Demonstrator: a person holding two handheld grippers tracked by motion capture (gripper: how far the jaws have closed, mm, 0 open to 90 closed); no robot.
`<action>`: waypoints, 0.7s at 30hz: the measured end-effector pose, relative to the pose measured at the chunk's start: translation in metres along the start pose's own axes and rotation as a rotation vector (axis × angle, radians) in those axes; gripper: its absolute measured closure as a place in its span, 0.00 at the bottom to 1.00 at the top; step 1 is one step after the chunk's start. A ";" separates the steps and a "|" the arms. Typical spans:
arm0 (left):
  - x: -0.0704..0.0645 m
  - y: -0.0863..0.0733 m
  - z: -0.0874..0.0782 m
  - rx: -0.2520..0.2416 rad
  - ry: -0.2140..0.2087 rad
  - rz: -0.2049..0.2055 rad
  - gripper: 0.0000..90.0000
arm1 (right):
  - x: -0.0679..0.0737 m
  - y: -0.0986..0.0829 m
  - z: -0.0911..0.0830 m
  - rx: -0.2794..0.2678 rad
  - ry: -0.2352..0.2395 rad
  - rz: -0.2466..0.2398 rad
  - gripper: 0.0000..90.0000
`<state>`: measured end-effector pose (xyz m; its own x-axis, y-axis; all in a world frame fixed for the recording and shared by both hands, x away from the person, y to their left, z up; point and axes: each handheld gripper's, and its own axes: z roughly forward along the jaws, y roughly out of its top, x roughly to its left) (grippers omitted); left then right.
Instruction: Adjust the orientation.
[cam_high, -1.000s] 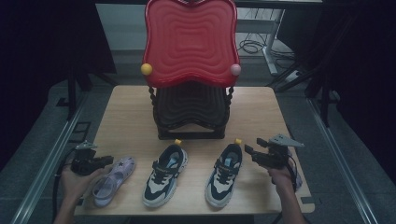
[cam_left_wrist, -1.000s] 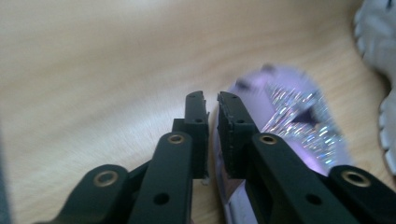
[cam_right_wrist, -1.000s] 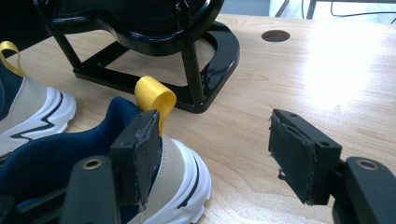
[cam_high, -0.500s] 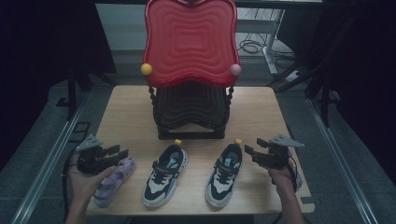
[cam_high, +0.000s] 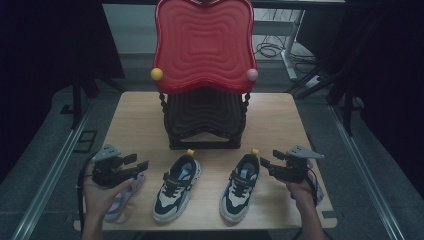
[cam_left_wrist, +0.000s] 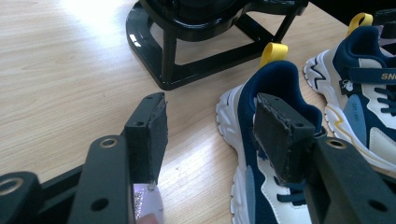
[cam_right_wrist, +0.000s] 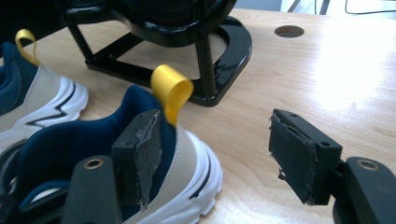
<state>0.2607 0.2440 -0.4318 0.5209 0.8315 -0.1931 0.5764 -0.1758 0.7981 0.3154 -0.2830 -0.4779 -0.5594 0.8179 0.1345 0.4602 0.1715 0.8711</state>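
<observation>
Two navy-and-white sneakers with yellow heel loops lie side by side near the table's front, the left sneaker (cam_high: 176, 186) (cam_left_wrist: 280, 79) and the right sneaker (cam_high: 242, 185) (cam_right_wrist: 93, 135). A lilac shoe (cam_high: 121, 197) (cam_left_wrist: 147, 205) lies at the front left, mostly under my left hand. My left gripper (cam_high: 142, 164) (cam_left_wrist: 215, 121) hangs open over that shoe, its jaws pointing at the left sneaker's heel. My right gripper (cam_high: 264, 164) (cam_right_wrist: 224, 140) is open, with one jaw beside the right sneaker's heel and nothing between the jaws.
A black stand (cam_high: 204, 117) (cam_left_wrist: 187, 60) (cam_right_wrist: 224, 51) with a red wavy panel (cam_high: 202, 45) rises behind the shoes. Something purple (cam_high: 314, 169) shows under my right hand. The wooden table (cam_high: 135, 120) has bare board on both sides of the stand, and a round hole (cam_right_wrist: 289, 31).
My left gripper has moved to the right over the lilac shoe, toward the left sneaker. The right gripper and both sneakers have stayed put.
</observation>
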 end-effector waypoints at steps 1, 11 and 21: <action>0.002 -0.004 0.002 0.001 -0.009 -0.008 0.50 | 0.004 0.000 -0.004 0.003 0.001 -0.009 0.39; -0.003 -0.008 0.002 0.024 -0.007 0.009 0.49 | 0.009 -0.017 -0.043 0.024 -0.072 -0.078 0.47; -0.014 -0.008 0.007 0.042 -0.011 0.040 0.48 | -0.005 -0.024 -0.067 0.048 -0.037 -0.078 0.68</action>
<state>0.2533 0.2301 -0.4396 0.5508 0.8177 -0.1673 0.5805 -0.2313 0.7807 0.2609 -0.3283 -0.4675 -0.5692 0.8208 0.0488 0.4491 0.2606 0.8546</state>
